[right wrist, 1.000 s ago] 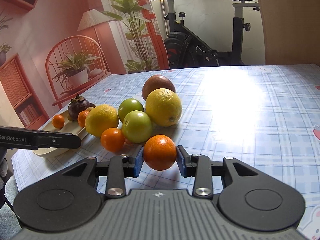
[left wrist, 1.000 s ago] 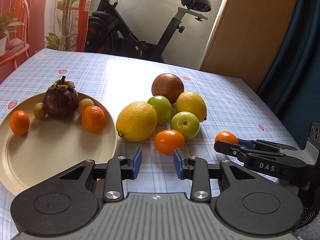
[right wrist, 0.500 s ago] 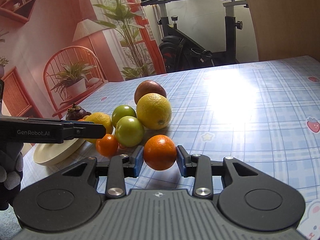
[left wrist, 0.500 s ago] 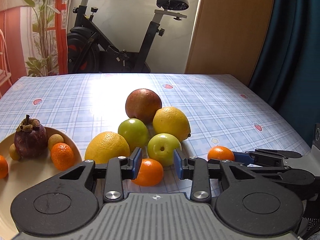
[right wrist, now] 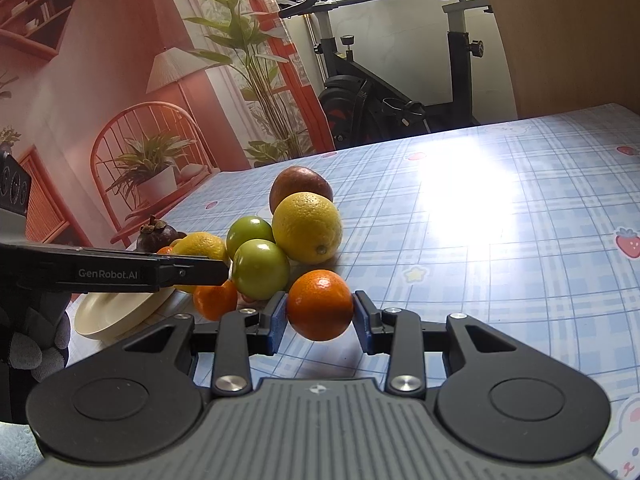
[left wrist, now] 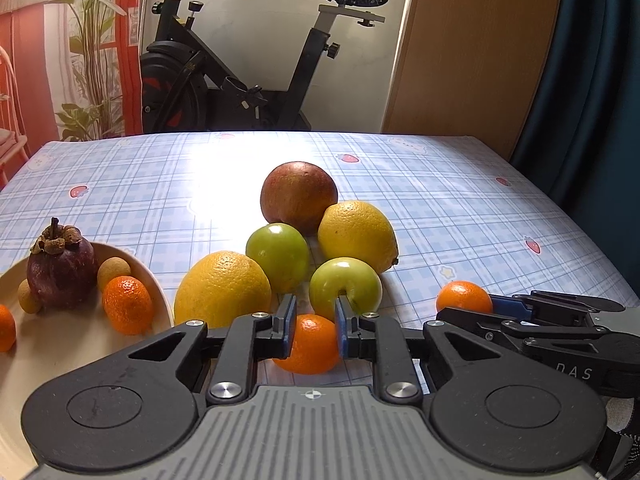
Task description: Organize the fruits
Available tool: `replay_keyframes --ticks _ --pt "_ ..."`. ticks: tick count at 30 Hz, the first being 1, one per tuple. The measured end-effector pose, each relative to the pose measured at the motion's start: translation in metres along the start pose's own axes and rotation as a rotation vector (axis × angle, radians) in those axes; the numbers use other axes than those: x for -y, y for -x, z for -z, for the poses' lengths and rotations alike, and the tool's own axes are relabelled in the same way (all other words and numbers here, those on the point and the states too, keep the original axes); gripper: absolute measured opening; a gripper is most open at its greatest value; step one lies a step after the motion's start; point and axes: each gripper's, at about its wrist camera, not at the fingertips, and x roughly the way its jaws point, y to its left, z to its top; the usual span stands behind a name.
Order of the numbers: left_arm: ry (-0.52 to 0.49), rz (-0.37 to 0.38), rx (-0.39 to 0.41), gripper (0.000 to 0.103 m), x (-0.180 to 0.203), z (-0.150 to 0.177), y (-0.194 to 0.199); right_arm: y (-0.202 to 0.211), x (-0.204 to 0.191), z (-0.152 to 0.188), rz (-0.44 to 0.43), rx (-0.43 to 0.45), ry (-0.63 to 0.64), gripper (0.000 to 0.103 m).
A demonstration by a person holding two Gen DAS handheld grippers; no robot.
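In the left wrist view my left gripper (left wrist: 312, 326) is closing tight on a small tangerine (left wrist: 308, 350) on the tablecloth, blue pads pressing both its sides. Behind it lies a pile: two lemons (left wrist: 222, 290) (left wrist: 356, 236), two green apples (left wrist: 278, 254) (left wrist: 346, 286) and a red-brown fruit (left wrist: 298, 194). A cream plate (left wrist: 60, 344) at the left holds a mangosteen (left wrist: 60, 266), a tangerine (left wrist: 127, 304) and small longans. My right gripper (right wrist: 320, 312) is shut on another tangerine (right wrist: 320, 304), just right of the pile.
The blue checked tablecloth (left wrist: 440, 200) runs back to an exercise bike (left wrist: 240, 80). A wooden panel and a dark curtain (left wrist: 592, 80) stand at the right. A gloved hand (right wrist: 32, 344) holds the left gripper's body (right wrist: 120, 272).
My left gripper swung right from facing the plate to the pile, took the small tangerine between its pads and shut on it. The right gripper stayed put with its tangerine.
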Motion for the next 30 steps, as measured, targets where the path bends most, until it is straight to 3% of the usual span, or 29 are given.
replay_keyframes --ticks 25,27,29,30 --pt "0.132 -0.001 -0.075 0.024 -0.009 0.029 0.029 0.002 0.002 0.001 -0.001 -0.003 0.000 0.038" --pt "0.145 -0.008 -0.081 0.029 -0.009 0.029 0.029 0.001 0.002 0.001 -0.001 -0.003 0.000 0.038" --pt "0.155 -0.018 -0.075 0.055 -0.010 0.029 0.030 0.001 0.002 0.001 -0.001 -0.003 0.000 0.038" --pt "0.153 -0.034 -0.061 0.059 -0.009 0.028 0.031 0.001 0.002 0.001 -0.002 -0.003 0.000 0.038"
